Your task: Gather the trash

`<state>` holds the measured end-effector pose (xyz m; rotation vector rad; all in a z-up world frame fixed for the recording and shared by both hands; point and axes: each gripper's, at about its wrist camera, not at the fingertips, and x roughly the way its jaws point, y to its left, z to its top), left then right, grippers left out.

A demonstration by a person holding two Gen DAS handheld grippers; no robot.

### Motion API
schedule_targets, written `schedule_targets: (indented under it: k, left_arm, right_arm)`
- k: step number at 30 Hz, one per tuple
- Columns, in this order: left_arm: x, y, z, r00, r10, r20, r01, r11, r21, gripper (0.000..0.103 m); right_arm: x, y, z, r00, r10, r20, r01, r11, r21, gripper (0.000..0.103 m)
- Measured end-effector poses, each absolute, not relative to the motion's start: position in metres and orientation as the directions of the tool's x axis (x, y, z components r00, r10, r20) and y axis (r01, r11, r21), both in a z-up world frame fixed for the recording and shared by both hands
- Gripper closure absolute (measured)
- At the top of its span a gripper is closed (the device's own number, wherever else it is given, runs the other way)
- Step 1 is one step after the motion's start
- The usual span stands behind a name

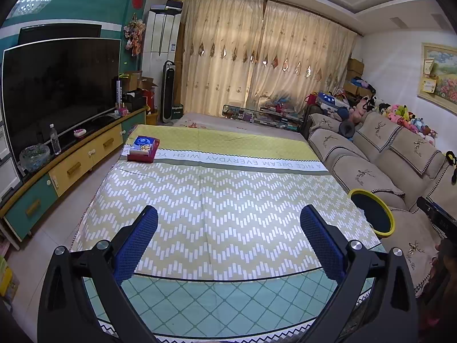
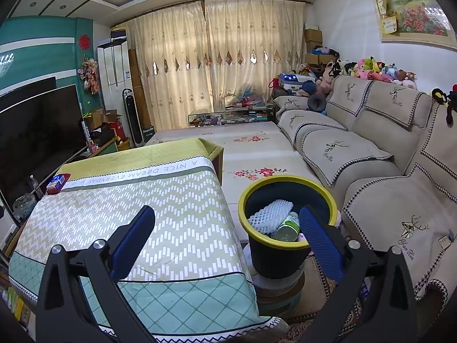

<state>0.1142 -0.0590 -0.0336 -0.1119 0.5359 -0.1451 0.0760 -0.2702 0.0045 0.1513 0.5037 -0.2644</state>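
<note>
My left gripper (image 1: 228,223) and right gripper (image 2: 225,223) both hang wide open, holding nothing. The bin (image 2: 285,247) beside the table (image 2: 171,228) already holds foam netting (image 2: 270,214) and 1 bottle (image 2: 287,228); only a tissue box (image 1: 143,148) remains on the tabletop, so collection looks nearly complete.

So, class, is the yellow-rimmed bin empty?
No, the bin holds a white foam net and a bottle.
</note>
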Motion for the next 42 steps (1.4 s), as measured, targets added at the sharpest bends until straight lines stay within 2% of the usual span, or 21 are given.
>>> schedule_targets:
  k: [42]
  left_arm:
    - [0.116,-0.06,-0.037,0.851,-0.157,-0.5,0.111,0.986,-0.122,0.005]
  right_arm:
    - [0.089,-0.262,-0.009,0.833,-0.196,-0.518,0.278,0.957,0.084,0.007]
